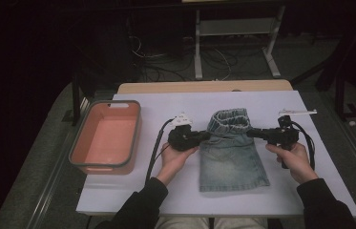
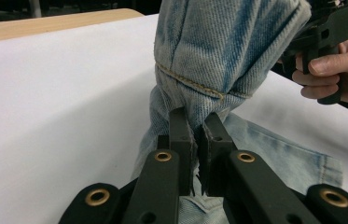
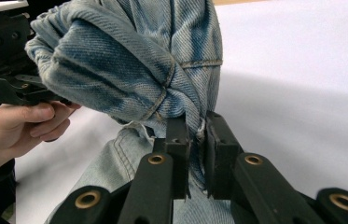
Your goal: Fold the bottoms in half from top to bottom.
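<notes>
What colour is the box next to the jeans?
The box is pinkish orange with a grey rim, clearest in the high view.

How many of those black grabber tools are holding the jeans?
2. The left gripper pinches the denim at its left edge, and the right gripper pinches its right edge, lifting the waistband end.

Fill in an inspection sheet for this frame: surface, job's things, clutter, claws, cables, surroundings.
Surface: white sheet over a wooden table, lit; its far edge shows bare wood.
Job's things: denim garment lying flat at centre, its far end lifted and folding over; pink basket at the left, nothing seen inside.
Clutter: small white strip at the far right.
Claws: left claw shut on the denim's left edge; right claw shut on its right edge, both hand-held.
Cables: black cable trails from the left claw toward the person; another loops by the right hand.
Surroundings: dark room; white stand legs and floor wiring beyond the table.
</notes>
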A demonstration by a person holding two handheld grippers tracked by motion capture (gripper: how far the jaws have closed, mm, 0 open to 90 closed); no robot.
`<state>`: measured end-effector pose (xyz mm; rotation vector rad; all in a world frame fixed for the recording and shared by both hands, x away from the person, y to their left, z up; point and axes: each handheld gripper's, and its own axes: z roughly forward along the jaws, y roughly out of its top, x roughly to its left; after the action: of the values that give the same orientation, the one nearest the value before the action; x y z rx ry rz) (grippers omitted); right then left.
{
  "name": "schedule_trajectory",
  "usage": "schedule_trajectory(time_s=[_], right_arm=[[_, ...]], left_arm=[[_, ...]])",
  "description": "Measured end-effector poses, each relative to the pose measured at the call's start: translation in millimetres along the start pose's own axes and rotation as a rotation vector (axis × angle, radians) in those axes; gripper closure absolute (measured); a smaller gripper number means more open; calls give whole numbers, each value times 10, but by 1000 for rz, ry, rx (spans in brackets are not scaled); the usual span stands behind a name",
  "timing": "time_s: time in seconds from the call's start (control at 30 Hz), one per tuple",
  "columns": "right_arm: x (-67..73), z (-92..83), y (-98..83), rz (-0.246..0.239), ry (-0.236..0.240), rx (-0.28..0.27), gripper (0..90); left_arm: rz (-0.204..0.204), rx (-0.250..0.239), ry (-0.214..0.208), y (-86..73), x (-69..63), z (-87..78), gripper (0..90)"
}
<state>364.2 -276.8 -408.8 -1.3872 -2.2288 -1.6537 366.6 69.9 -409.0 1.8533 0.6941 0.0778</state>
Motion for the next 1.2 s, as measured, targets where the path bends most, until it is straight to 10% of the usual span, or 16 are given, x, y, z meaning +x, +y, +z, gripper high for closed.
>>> schedule_trajectory(time_s=[1.2], right_arm=[[199, -91, -372, -26, -9, 109, 798]], left_arm=[[39, 136, -85, -260, -187, -52, 850]])
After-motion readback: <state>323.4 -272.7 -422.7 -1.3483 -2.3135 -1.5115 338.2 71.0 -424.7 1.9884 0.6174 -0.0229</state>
